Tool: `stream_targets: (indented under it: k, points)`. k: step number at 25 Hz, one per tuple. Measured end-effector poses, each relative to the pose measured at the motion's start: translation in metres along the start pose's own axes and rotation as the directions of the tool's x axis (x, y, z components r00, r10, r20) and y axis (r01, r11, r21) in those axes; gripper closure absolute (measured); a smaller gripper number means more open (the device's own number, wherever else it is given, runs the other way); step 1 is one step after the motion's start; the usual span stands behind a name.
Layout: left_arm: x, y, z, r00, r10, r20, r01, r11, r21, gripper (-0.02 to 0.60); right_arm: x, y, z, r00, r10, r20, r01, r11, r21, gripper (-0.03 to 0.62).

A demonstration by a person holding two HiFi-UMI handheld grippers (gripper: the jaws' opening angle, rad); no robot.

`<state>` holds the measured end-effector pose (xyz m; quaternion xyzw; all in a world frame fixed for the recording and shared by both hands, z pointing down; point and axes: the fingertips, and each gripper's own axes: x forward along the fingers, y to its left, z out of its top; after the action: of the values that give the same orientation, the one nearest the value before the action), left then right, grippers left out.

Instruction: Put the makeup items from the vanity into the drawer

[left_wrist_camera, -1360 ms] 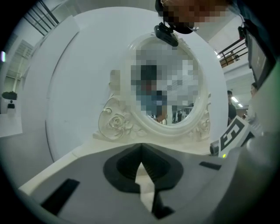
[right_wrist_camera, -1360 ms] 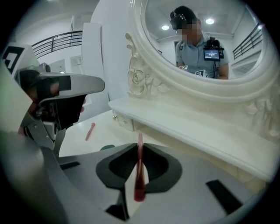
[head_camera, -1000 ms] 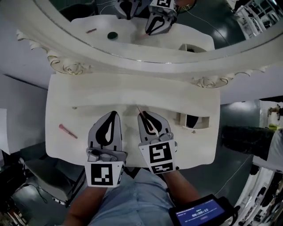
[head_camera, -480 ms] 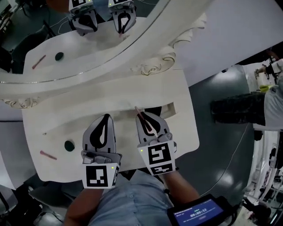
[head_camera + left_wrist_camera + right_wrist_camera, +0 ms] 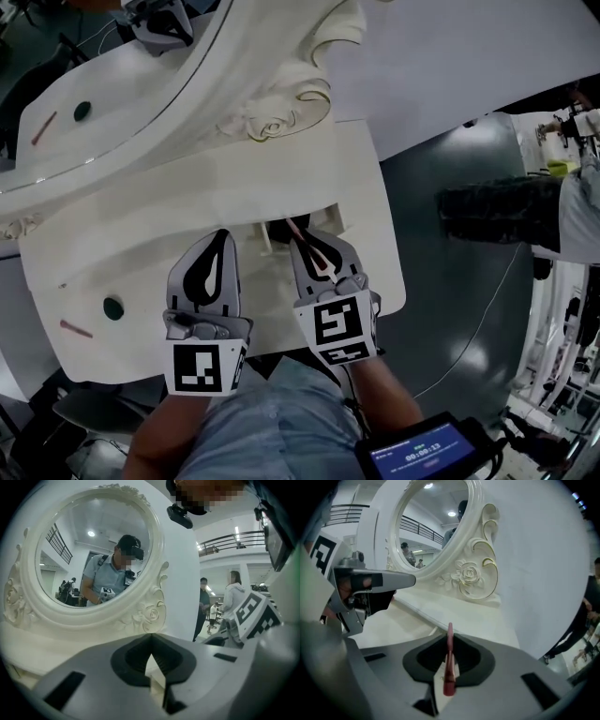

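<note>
At the centre of the head view, the right gripper [image 5: 302, 236] was clenched on a slim pink makeup pencil [image 5: 449, 665], whose tip was poised at the small dark drawer opening [image 5: 279, 230] in the white vanity top [image 5: 141, 267]. Just beside it, the left gripper [image 5: 221, 236] was closed on nothing. By the look of it, this pencil was about to go in, while a dark round compact [image 5: 113, 307] and a second pink pencil [image 5: 75, 328] lay at the lower left, not yet collected. The opening looked narrow. The ornate white mirror frame [image 5: 281, 103] crowded the upper side, and the tabletop's edge ran close on the right, with open floor beyond.
</note>
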<state>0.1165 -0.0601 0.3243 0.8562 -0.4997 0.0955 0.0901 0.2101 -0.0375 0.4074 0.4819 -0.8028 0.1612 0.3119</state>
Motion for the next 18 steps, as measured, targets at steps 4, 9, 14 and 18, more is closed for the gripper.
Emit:
stream_targets:
  k: [4, 9, 14, 18]
  points:
    - [0.007, -0.005, -0.005, 1.000, 0.021, -0.016, -0.021, 1.000, -0.013, 0.581, 0.003, 0.001, -0.013, 0.993, 0.095, -0.065, -0.101, 0.992, -0.081, 0.556]
    - [0.017, -0.004, -0.010, 0.998, 0.053, -0.026, -0.053, 0.998, -0.023, 0.581, 0.011, 0.003, -0.015, 0.981, 0.174, -0.084, -0.185, 0.969, -0.163, 0.556]
    - [0.023, 0.000, -0.016, 0.996, 0.081, -0.033, -0.082, 0.996, -0.033, 0.581, 0.021, 0.004, -0.017, 0.970, 0.217, -0.106, -0.235, 0.949, -0.211, 0.541]
    - [0.023, 0.004, -0.019, 0.995, 0.095, -0.041, -0.097, 0.995, -0.038, 0.581, 0.022, 0.003, -0.015, 0.965, 0.243, -0.102, -0.258, 0.947, -0.191, 0.462]
